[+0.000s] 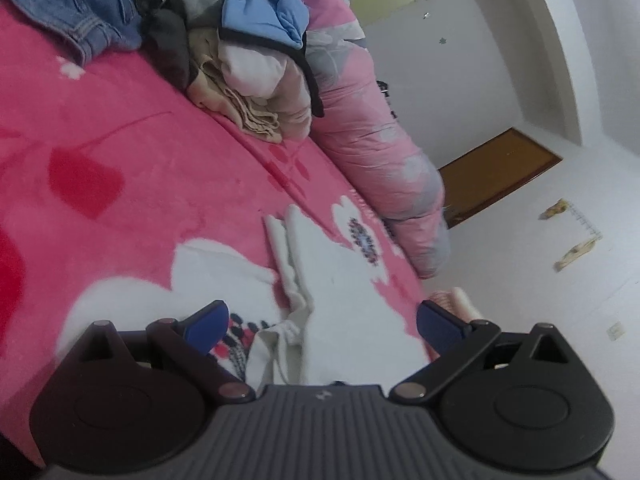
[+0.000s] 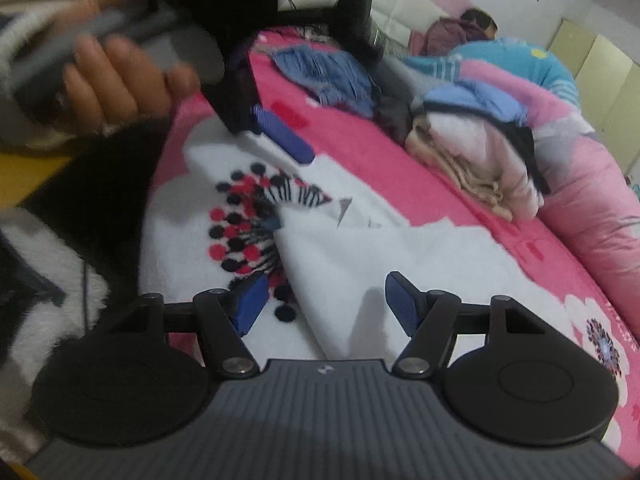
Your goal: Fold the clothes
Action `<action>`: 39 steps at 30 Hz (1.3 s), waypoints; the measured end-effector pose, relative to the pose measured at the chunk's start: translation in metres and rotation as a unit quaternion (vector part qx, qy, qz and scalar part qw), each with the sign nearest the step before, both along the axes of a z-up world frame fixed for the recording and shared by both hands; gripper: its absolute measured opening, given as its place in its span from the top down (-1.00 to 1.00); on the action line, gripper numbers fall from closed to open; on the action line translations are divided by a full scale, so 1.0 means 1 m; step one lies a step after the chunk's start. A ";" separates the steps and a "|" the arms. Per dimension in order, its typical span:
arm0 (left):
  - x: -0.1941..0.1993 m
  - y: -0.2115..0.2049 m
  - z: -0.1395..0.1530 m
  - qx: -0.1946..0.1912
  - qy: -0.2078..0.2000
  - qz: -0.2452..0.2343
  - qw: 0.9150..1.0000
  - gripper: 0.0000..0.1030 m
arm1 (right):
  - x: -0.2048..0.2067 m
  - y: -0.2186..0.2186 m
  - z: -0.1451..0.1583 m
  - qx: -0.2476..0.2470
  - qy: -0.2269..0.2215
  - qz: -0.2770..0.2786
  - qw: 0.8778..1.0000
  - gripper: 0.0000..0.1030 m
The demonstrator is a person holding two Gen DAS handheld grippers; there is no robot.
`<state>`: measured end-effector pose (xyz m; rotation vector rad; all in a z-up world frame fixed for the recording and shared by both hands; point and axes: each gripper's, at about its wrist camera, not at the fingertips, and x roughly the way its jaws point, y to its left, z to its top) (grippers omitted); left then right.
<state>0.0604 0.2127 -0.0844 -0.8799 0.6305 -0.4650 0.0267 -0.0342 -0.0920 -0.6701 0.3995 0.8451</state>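
Soft, even room light. The person's hand (image 2: 116,80) is smeared with blur; picture edges bend and darken.

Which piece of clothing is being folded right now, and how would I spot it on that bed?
Start from the pink blanket covering the bed. Nearest the two hand-held grippers lies a white garment, spread flat and alone. Unlike the heaped pile of clothes further back, it is plain white, with a drawstring at one end.
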 end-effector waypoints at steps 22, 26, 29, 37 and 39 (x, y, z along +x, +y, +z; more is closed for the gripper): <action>0.103 -0.057 -0.004 0.100 0.018 -0.108 0.989 -0.83 | 0.023 -0.005 0.008 0.062 -0.014 -0.099 0.993 0.92; 0.130 -0.070 -0.012 0.135 0.045 -0.112 0.984 -0.48 | 0.019 -0.002 0.003 0.063 -0.012 -0.095 0.993 0.92; 0.139 -0.078 -0.011 0.161 0.046 -0.107 0.980 -0.23 | 0.018 -0.004 0.002 0.071 -0.010 -0.096 0.993 0.92; 0.156 -0.098 -0.004 0.221 0.046 -0.093 0.970 0.93 | 0.023 -0.017 0.004 0.107 -0.004 -0.102 0.989 0.92; 0.155 -0.105 0.007 0.227 0.036 -0.091 0.969 0.94 | 0.023 -0.024 0.008 0.125 -0.005 -0.110 0.986 0.92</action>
